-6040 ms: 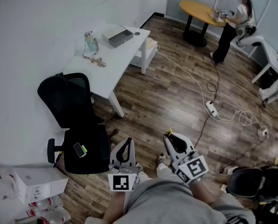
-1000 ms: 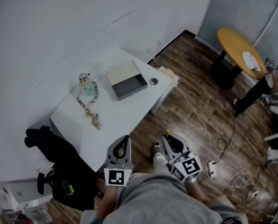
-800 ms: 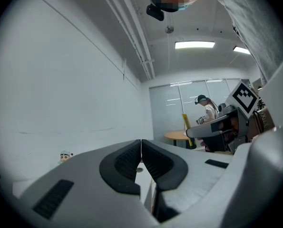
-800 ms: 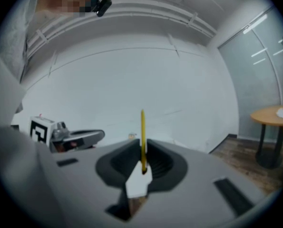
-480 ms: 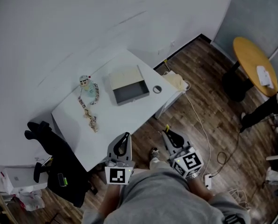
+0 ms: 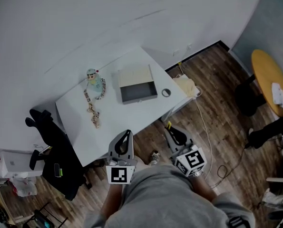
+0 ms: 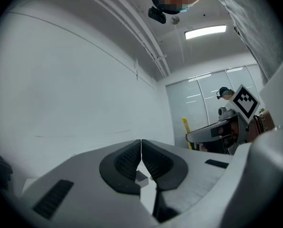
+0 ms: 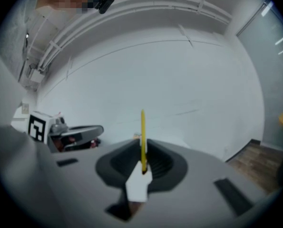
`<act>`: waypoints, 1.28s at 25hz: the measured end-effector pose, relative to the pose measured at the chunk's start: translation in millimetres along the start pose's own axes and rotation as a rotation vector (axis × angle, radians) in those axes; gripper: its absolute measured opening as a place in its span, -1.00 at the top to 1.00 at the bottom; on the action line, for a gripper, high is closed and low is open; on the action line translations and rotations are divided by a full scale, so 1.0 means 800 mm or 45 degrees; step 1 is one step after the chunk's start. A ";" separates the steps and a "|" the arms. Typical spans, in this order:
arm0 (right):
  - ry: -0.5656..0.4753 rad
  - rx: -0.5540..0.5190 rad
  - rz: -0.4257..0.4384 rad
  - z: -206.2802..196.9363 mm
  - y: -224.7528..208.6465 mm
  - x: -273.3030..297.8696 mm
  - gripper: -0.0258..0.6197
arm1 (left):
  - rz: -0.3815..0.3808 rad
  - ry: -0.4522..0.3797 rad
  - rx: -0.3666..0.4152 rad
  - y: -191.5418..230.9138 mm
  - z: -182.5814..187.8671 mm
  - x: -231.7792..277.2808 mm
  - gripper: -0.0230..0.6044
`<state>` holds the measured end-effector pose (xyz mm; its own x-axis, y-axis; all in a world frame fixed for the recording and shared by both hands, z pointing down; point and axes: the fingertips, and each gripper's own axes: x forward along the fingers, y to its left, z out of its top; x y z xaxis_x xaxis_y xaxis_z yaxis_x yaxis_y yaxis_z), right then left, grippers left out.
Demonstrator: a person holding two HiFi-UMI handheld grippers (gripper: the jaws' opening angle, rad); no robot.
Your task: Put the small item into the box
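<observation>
Nearest to us, a person in a grey top (image 6: 165, 198) holds two tools out over the wooden floor (image 6: 212, 122), short of the white counter (image 6: 122, 122). The left hand-held gripper (image 6: 125, 137) has its jaws pressed together with nothing between them, as we see plainly in the left gripper view (image 7: 141, 148). The right hand-held gripper (image 6: 172, 129) is closed on a thin yellow strip (image 8: 142, 132), which stands upright between its pads in the right gripper view and pokes past the tips. Both tools are well short of the things on the counter. To the left of the counter stands a black chair (image 6: 53, 148). Farther on, a beaded chain (image 6: 91, 109) runs along the left part of the counter up to a small figurine (image 6: 92, 78) at its far end. To the right of these lies the box (image 6: 138, 93), open, its grey inside bare. The small ring (image 6: 166, 92) lies on the counter just right of the box, outside it and apart from it. A cable (image 6: 205, 127) trails across the floor on the right, and at the far right we see a round yellow table (image 6: 267, 77).
</observation>
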<state>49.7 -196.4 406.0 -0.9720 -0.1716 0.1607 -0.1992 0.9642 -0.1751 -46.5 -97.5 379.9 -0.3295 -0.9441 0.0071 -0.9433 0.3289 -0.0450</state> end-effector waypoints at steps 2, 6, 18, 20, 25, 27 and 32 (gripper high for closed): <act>0.006 0.001 0.021 -0.001 -0.004 0.006 0.72 | 0.023 -0.004 0.014 0.002 0.000 0.002 0.81; 0.025 0.001 0.047 -0.002 -0.016 0.020 0.72 | 0.071 0.009 0.026 0.010 -0.005 0.005 0.81; 0.104 -0.021 0.073 -0.014 -0.041 0.069 0.72 | 0.112 0.064 -0.029 0.034 -0.029 0.037 0.81; 0.121 -0.021 0.064 -0.015 -0.048 0.081 0.72 | 0.106 0.075 -0.045 0.041 -0.033 0.049 0.81; 0.159 -0.024 0.047 -0.018 -0.062 0.112 0.72 | 0.080 0.082 -0.057 0.060 -0.042 0.083 0.81; 0.180 -0.021 0.043 -0.020 -0.069 0.124 0.72 | 0.073 0.086 -0.062 0.066 -0.044 0.095 0.81; 0.263 -0.031 0.047 -0.033 -0.082 0.157 0.72 | 0.053 0.111 -0.077 0.082 -0.053 0.122 0.81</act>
<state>-56.2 -275.6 463.2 -0.9319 -0.0930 0.3507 -0.1581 0.9741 -0.1617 -142.5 -167.2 420.2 -0.3684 -0.9249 0.0934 -0.9285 0.3712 0.0131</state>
